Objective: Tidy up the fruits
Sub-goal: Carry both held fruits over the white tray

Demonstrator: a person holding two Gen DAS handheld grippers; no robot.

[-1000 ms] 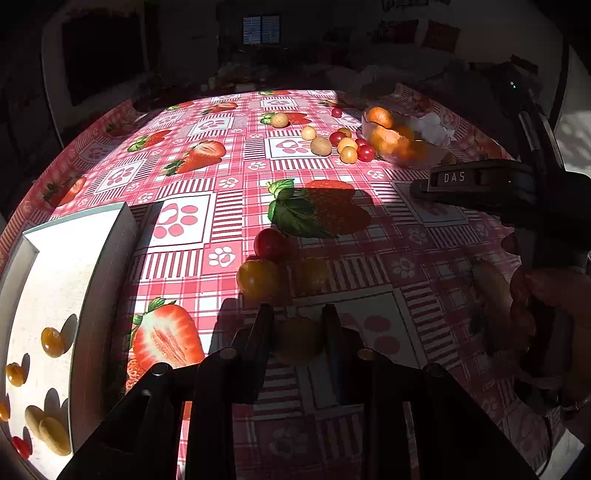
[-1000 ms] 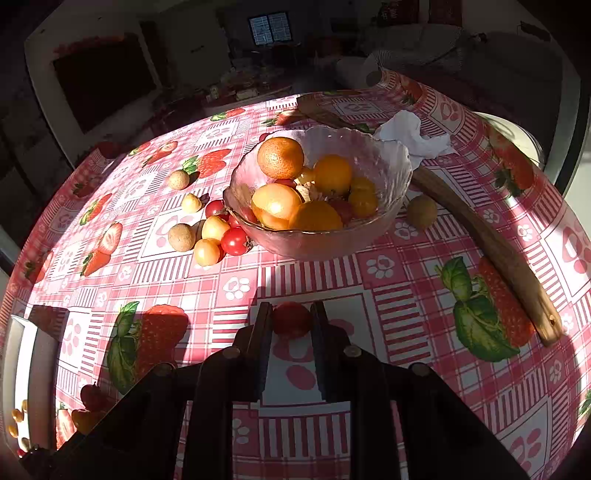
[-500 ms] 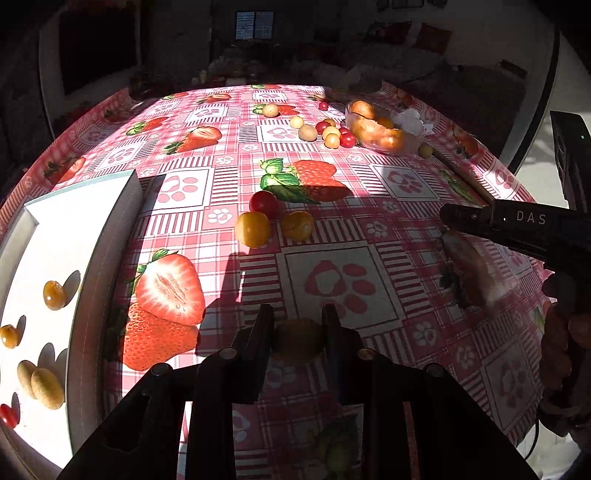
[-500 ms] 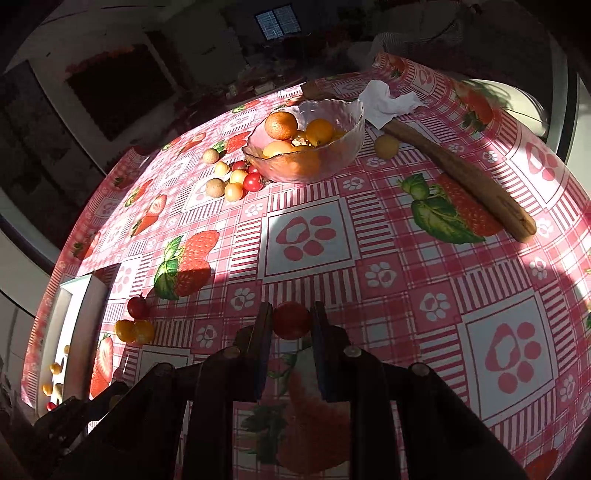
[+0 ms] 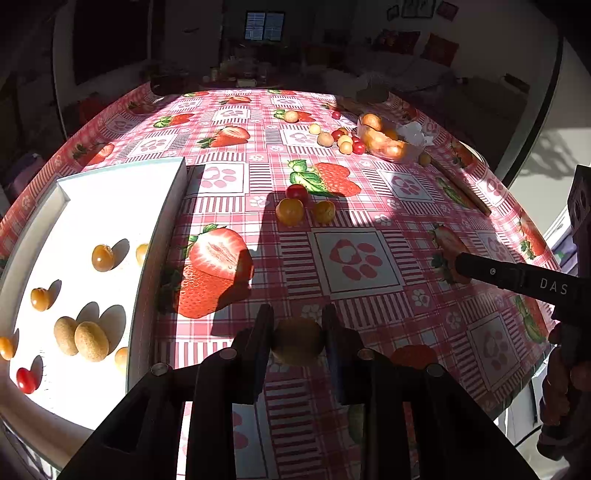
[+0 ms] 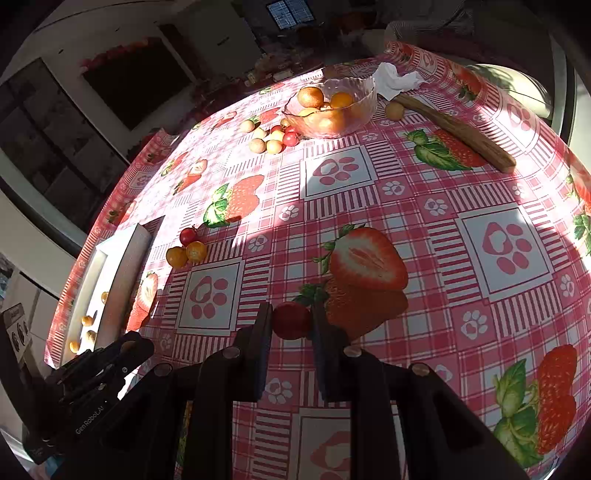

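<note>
Pink-and-white checked tablecloth (image 5: 369, 192) printed with red strawberries and paw prints; white tray (image 5: 110, 199); clear glass bowl (image 6: 354, 122) of orange fruit.

Dim room, lit by hard low sunlight falling across the desk (image 5: 369, 258), which wears a pink-and-red checked cloth (image 6: 406, 206) printed with strawberries, paw prints and small flowers. Long dark shadows cut across the cloth's near part. Far wall in deep shade; a small window (image 5: 264, 26) with several panes glows blue-white at its middle. A large dark rectangular panel (image 6: 136, 81) sits on a pale wall to the left of it. Cluttered surface with small jars or bottles (image 5: 236, 75) beyond the desk's far edge, details too dark to tell. Cushions, reddish (image 5: 439, 50), at the far right. Bright pale wall (image 5: 546, 147) at the right.
</note>
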